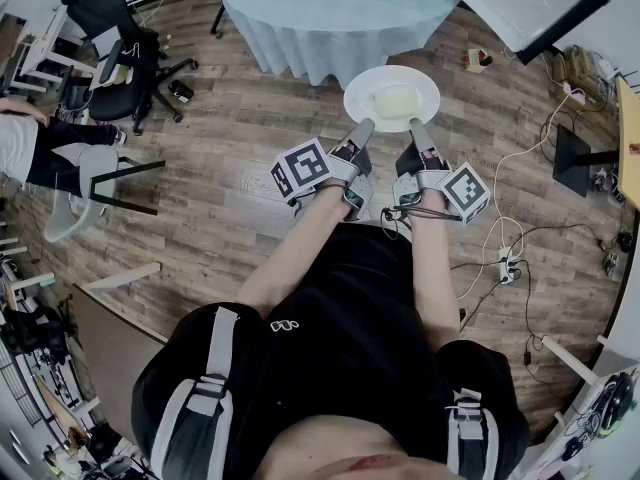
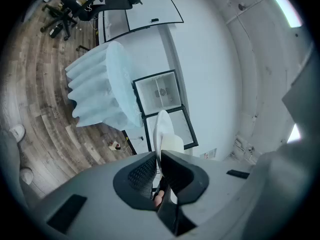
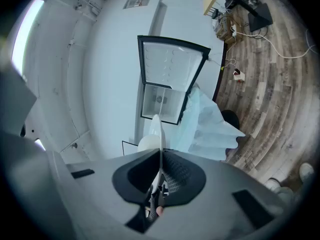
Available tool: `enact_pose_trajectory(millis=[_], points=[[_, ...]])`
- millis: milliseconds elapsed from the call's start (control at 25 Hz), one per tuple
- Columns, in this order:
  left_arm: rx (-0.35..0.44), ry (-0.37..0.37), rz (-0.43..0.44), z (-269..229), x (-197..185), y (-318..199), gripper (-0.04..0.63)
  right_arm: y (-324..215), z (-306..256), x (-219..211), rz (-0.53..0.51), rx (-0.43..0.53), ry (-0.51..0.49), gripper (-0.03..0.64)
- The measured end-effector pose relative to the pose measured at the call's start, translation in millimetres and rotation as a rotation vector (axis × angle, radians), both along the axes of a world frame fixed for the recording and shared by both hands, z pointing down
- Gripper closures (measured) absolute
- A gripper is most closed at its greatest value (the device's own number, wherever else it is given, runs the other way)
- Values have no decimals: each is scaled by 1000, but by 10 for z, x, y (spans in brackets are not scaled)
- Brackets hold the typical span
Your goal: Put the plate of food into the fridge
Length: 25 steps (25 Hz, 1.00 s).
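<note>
A white plate (image 1: 361,94) with a pale lump of food (image 1: 396,99) hangs level over the wood floor in the head view. My left gripper (image 1: 362,128) is shut on its near-left rim, and my right gripper (image 1: 417,128) is shut on its near-right rim. In the left gripper view the plate (image 2: 162,126) shows edge-on, with that gripper (image 2: 159,156) clamped on its rim. The right gripper view shows the same edge of the plate (image 3: 157,131) in the right gripper (image 3: 160,154). Ahead against the white wall stands a small fridge (image 3: 161,102) with its door (image 3: 172,61) swung open.
A table with a pale blue cloth (image 1: 330,18) stands just beyond the plate, beside the fridge (image 2: 159,91). A black office chair (image 1: 120,48) and a seated person (image 1: 40,153) are at the left. Cables and a power strip (image 1: 505,265) lie on the floor at the right.
</note>
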<state>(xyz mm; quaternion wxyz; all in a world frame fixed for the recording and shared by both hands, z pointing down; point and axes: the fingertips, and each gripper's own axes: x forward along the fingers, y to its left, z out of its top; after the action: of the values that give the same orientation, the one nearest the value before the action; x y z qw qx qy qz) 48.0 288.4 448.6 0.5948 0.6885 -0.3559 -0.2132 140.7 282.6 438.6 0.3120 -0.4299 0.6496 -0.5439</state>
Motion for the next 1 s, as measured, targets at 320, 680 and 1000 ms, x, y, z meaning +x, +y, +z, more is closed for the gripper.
enact_pose_trajectory(millis=[320,680,1000], points=[[-20,2,-2,30,-102,-11,561,-17,6,-117,-2,-1,-30,601],[-51,30,41,155,-360,-310,561,-270,157,-366,44,-40,-37,595],[-55,32,47,132,-808,-963,565,-897,147,-813,57,-49,-36,595]])
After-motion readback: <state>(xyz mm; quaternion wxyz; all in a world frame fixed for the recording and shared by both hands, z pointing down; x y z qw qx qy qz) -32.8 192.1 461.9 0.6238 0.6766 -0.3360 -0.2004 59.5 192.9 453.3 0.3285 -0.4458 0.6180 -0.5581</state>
